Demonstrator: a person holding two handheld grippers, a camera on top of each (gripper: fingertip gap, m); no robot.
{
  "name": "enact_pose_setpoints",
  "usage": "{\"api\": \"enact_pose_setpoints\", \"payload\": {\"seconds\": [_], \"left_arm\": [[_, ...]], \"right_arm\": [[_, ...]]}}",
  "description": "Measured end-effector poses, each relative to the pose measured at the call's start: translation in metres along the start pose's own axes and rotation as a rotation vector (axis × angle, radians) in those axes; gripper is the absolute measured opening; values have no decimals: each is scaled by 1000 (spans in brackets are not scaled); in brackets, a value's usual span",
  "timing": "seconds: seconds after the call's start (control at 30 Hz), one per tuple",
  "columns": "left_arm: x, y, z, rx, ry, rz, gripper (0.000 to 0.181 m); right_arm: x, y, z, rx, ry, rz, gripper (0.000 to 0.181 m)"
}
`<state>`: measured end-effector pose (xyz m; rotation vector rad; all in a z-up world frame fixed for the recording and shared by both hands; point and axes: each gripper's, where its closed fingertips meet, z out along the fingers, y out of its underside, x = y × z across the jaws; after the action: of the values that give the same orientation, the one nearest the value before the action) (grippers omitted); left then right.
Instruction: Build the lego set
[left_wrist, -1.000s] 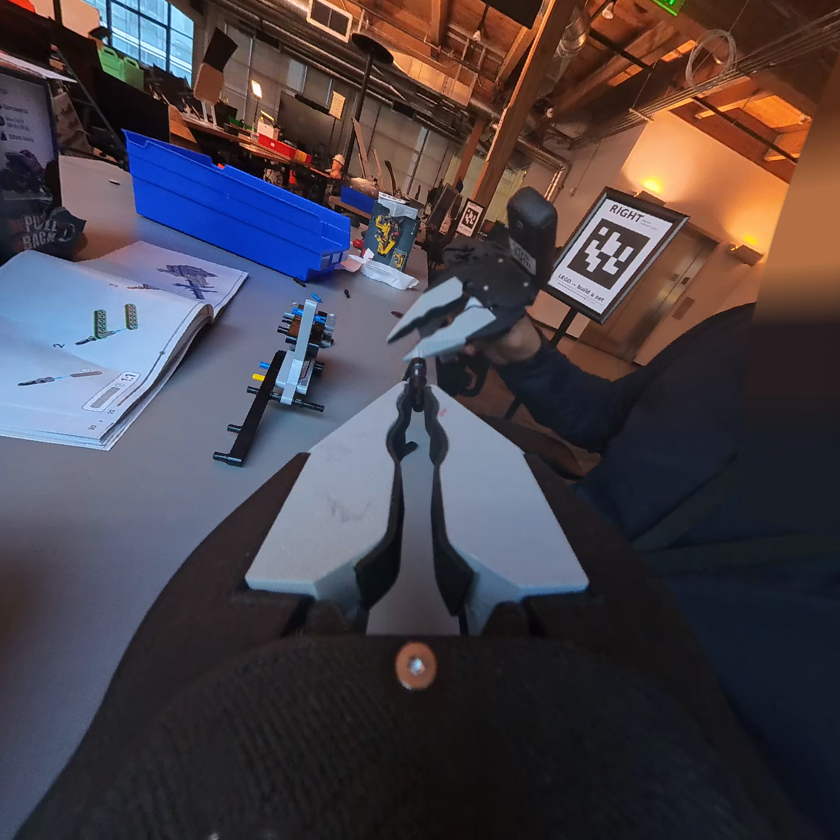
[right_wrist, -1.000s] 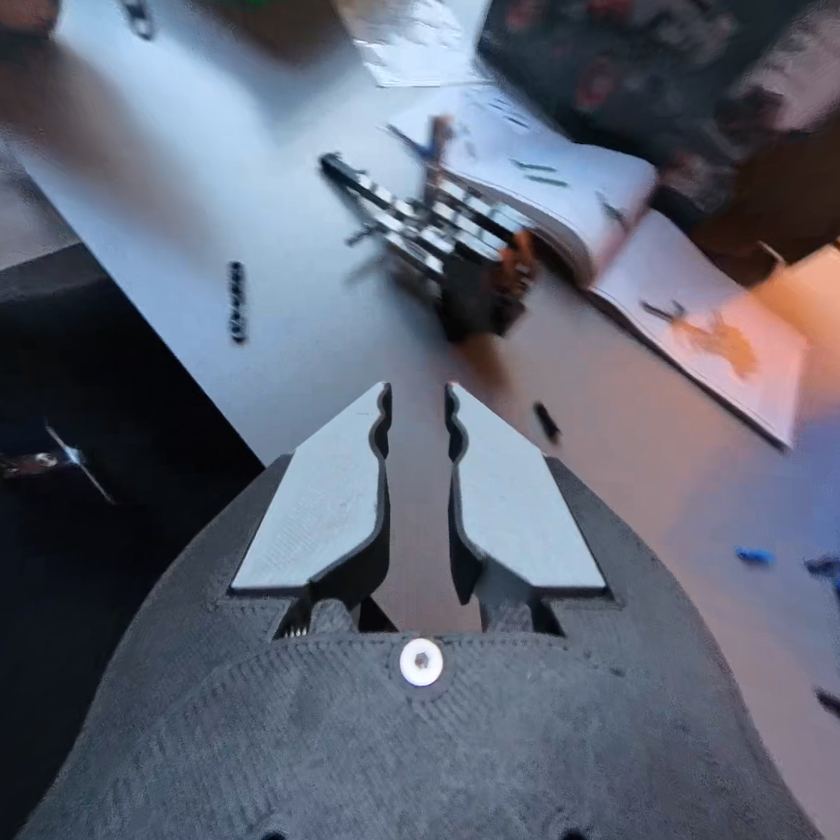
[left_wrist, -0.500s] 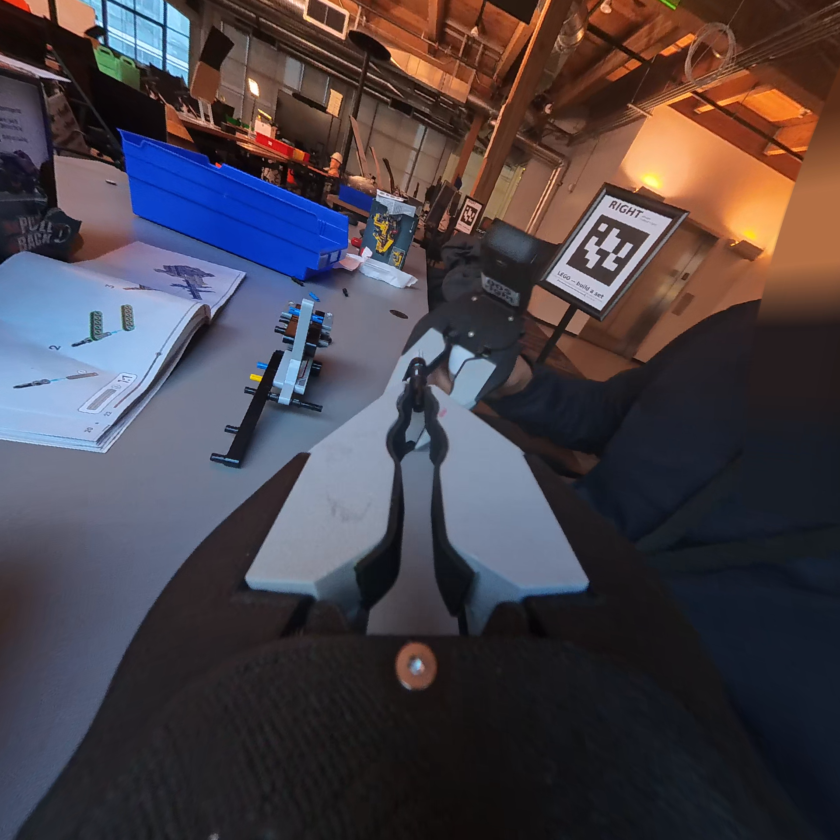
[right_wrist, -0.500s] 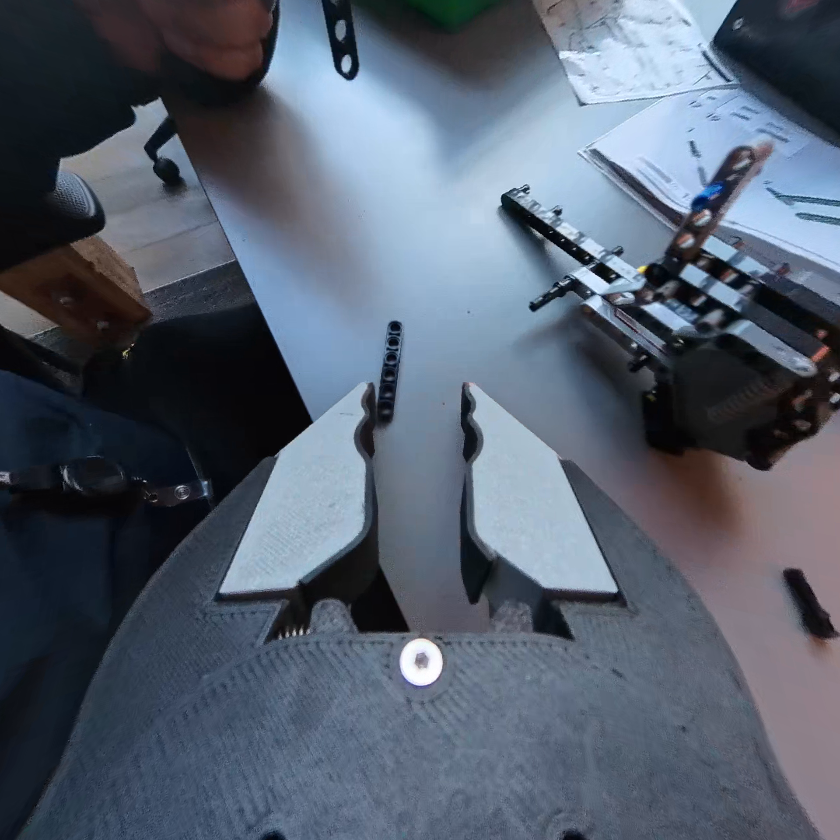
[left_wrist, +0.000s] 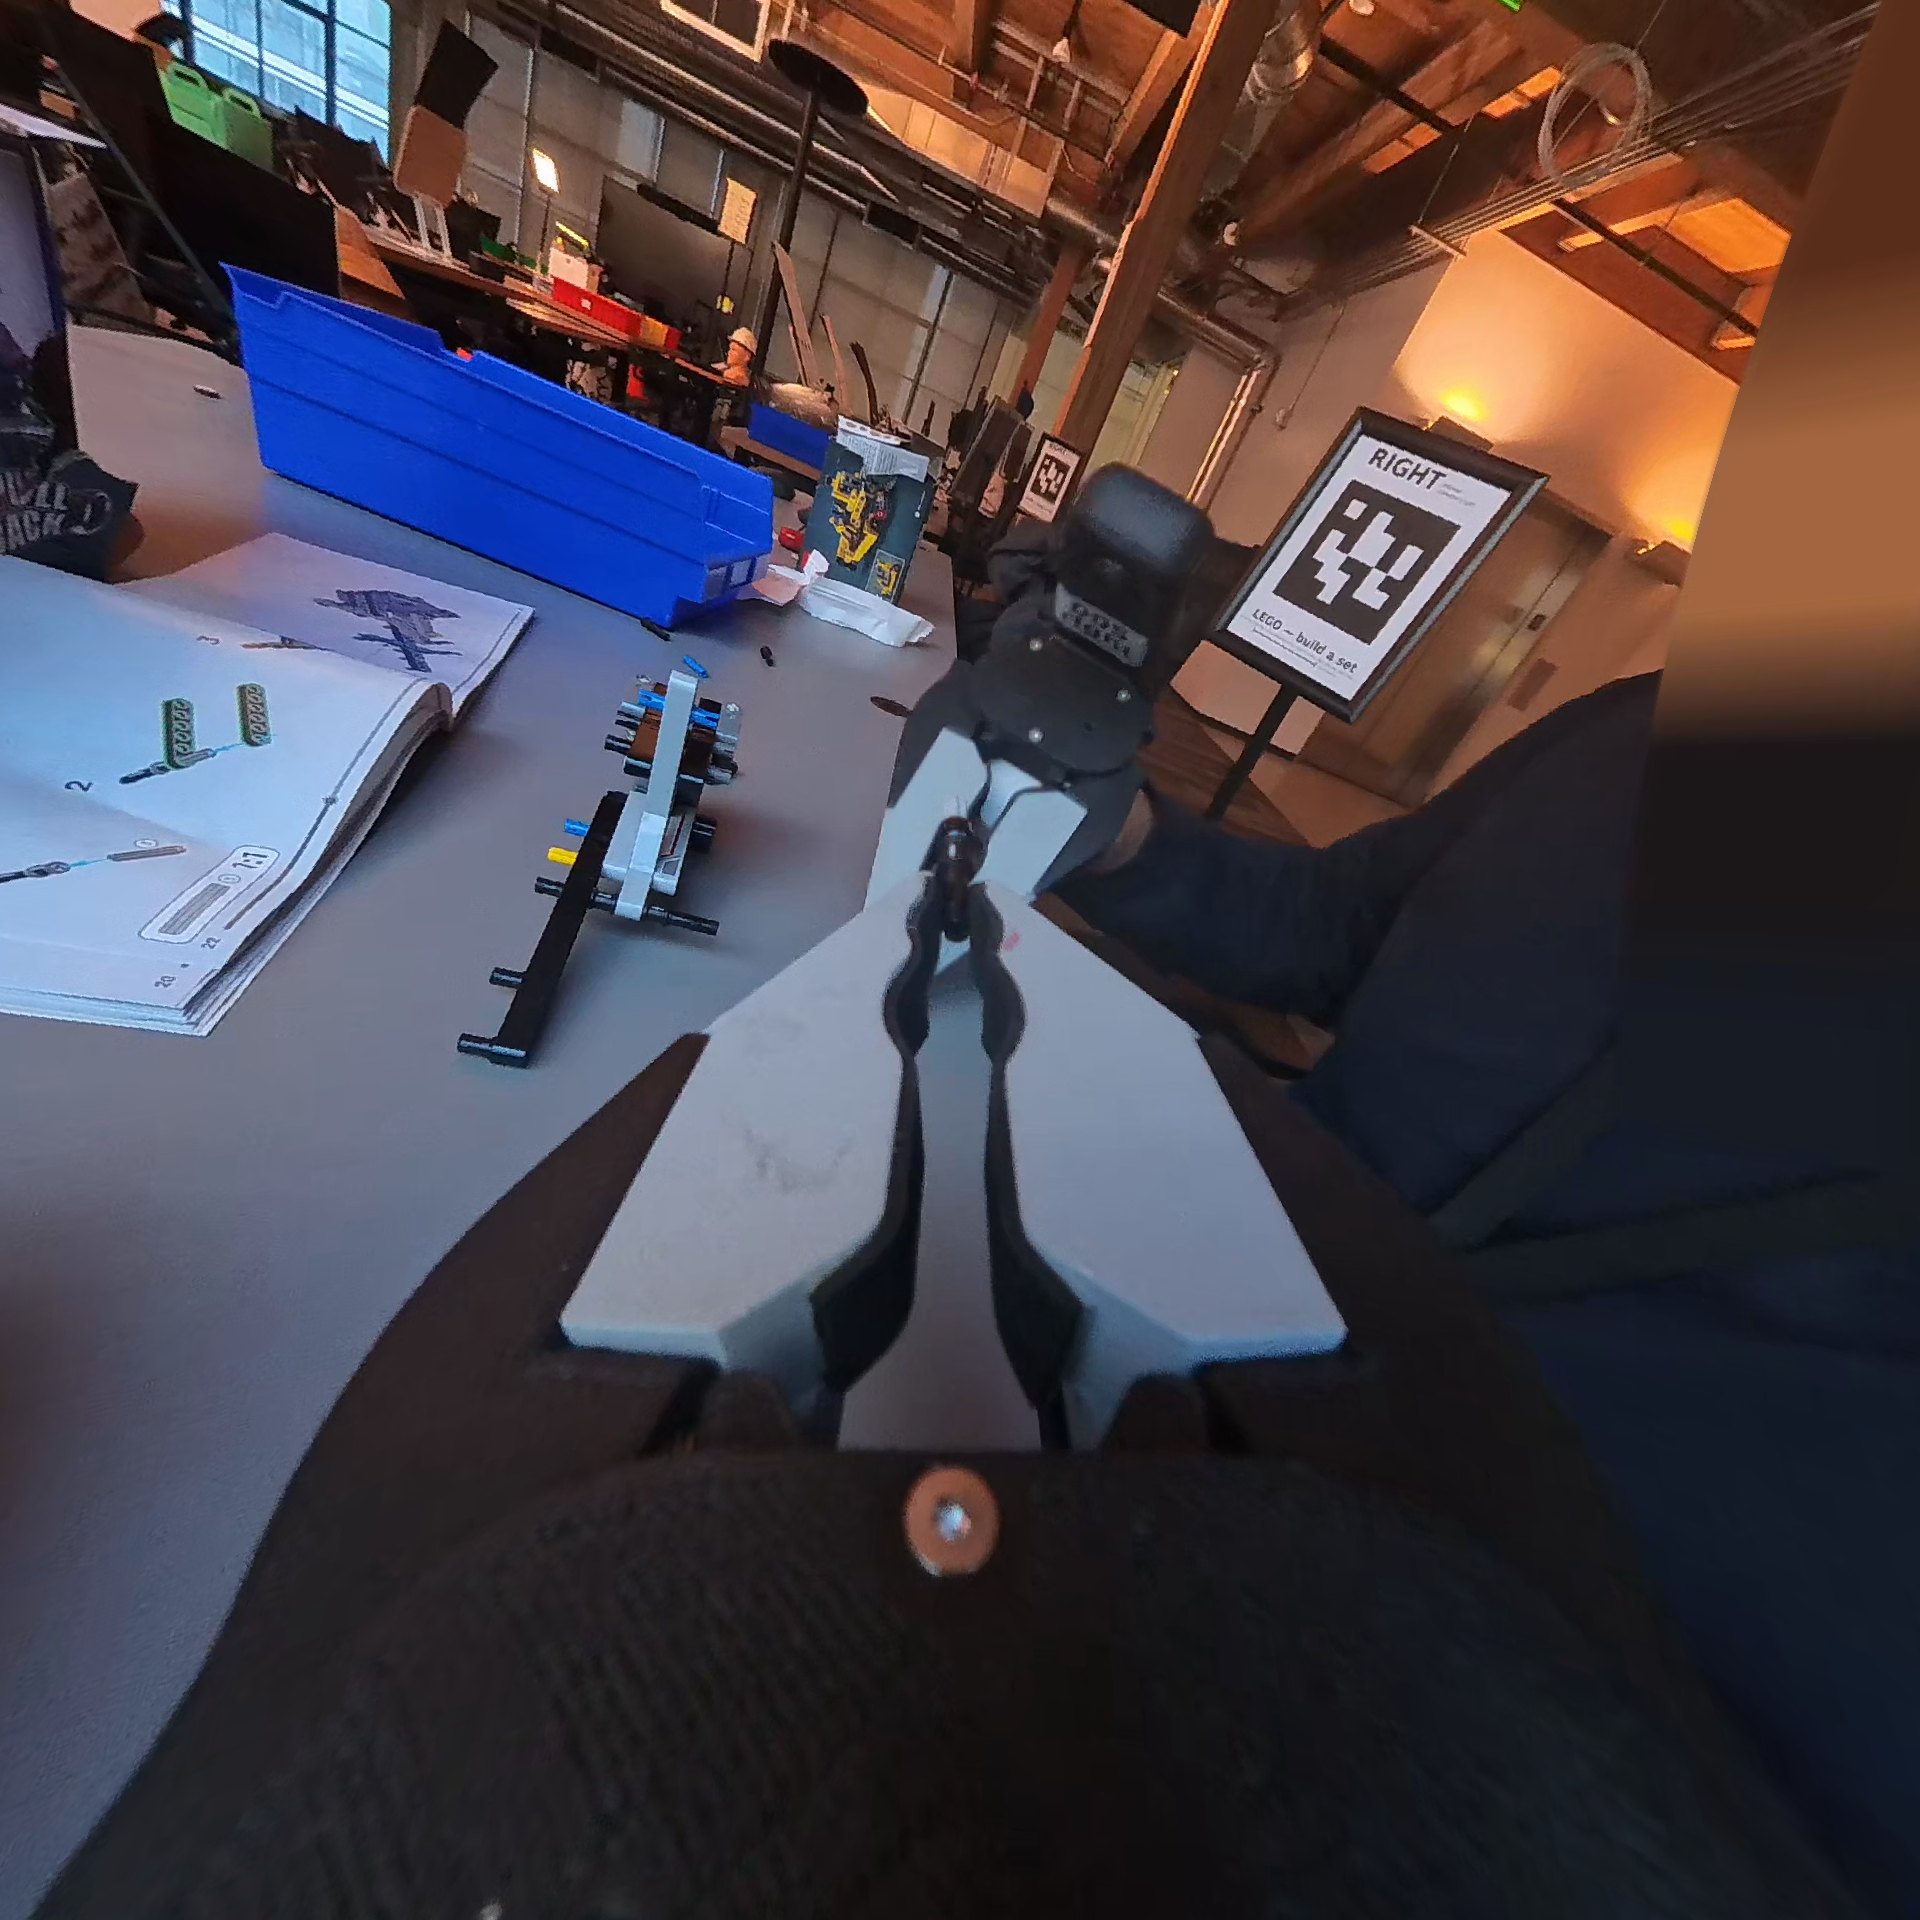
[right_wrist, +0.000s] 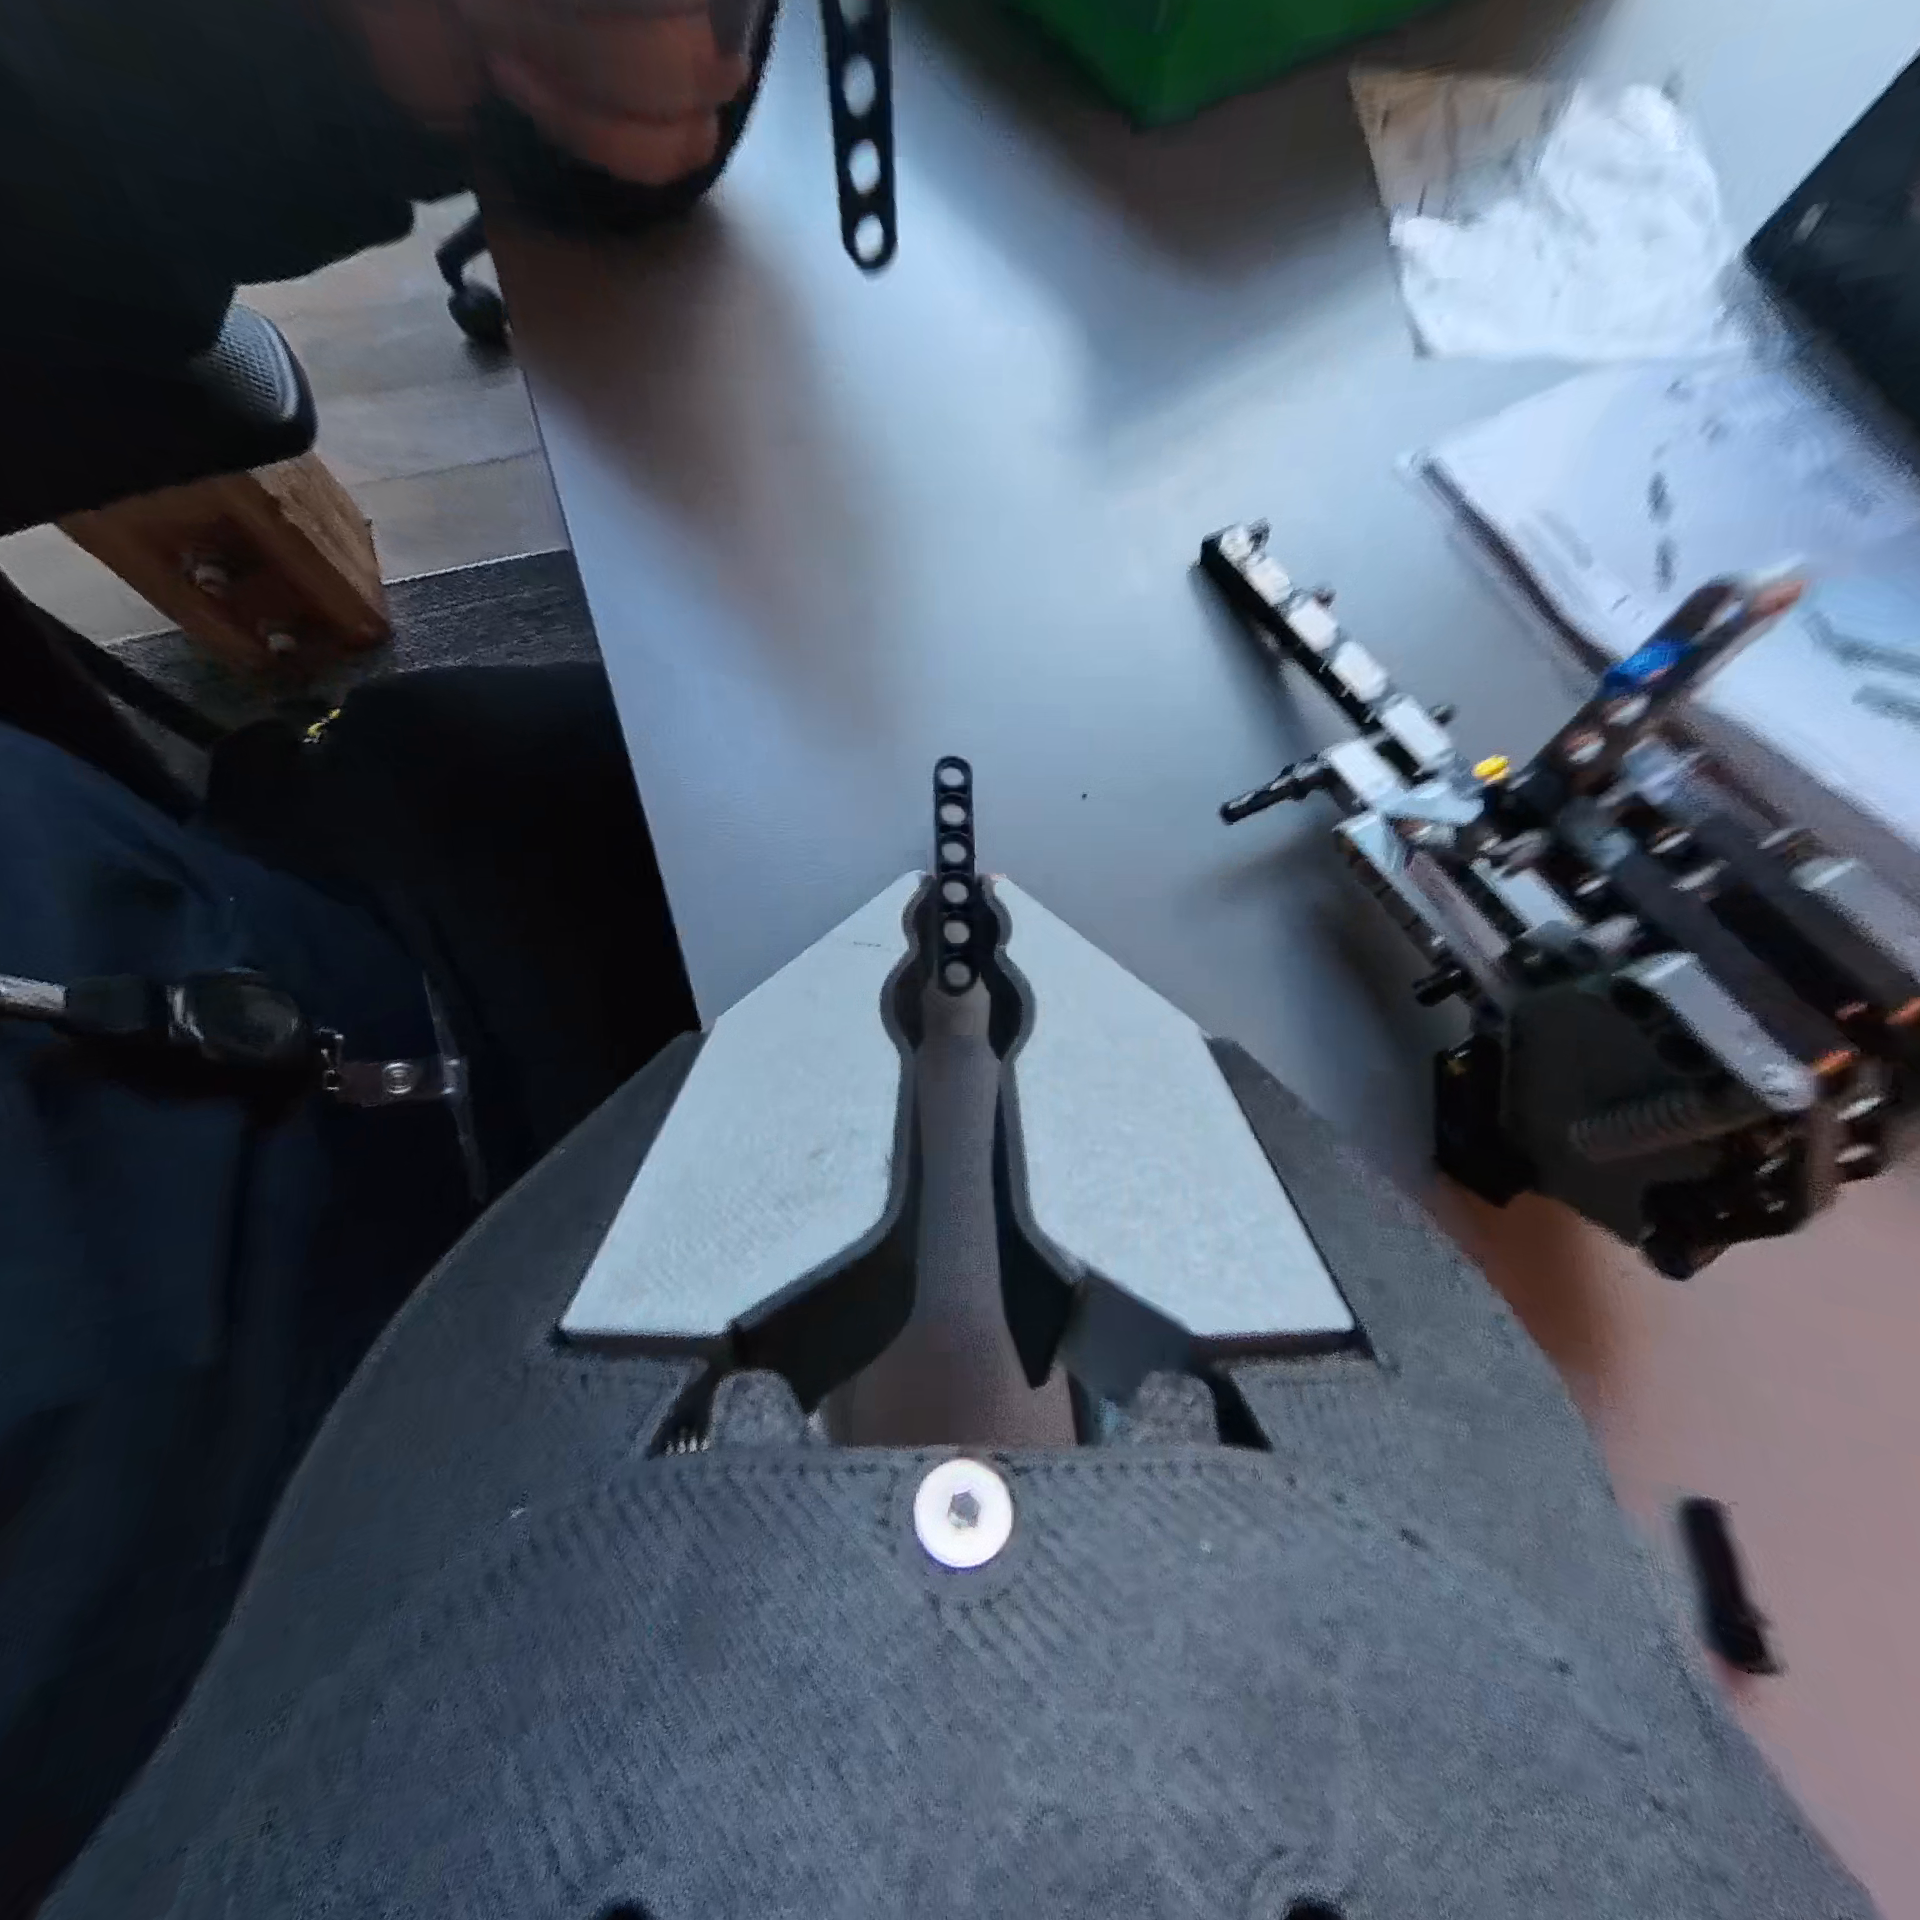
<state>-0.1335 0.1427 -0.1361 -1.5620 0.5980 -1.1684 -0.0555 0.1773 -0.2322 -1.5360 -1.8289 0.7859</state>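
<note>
A: Right gripper (right_wrist: 954, 904), jaws nearly closed around black holed beam (right_wrist: 952, 831) lying on surface (right_wrist: 883, 540), 12 o'clock.

B: Left gripper (left_wrist: 952, 914) pinches another beam (left_wrist: 954, 850). Squeeze square, lift level; chassis (right_wrist: 1558, 914) at 2 o'clock.

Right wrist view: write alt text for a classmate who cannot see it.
The right gripper has its jaws closed on a short black holed beam lying near the edge of a grey table. To its right lies a partly built lego model, blurred; a longer black beam hangs at the top.
</note>
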Motion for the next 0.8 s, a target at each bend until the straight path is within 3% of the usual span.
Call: {"api": "enact_pose_setpoints", "payload": {"seconds": [0.03, 0.27, 0.47, 0.8], "left_arm": [[0, 0, 0, -1, 3, 1, 3], [3, 1, 1, -3, 15, 5, 3], [3, 4, 5, -27, 20, 3, 3], [-3, 3, 7, -23, 11, -45, 3]], "right_arm": [[2, -5, -4, 31, 8, -44, 4], [26, 4, -20, 93, 6, -247, 4], [39, -15, -47, 333, 25, -245, 4], [25, 0, -32, 211, 48, -389, 4]]}}
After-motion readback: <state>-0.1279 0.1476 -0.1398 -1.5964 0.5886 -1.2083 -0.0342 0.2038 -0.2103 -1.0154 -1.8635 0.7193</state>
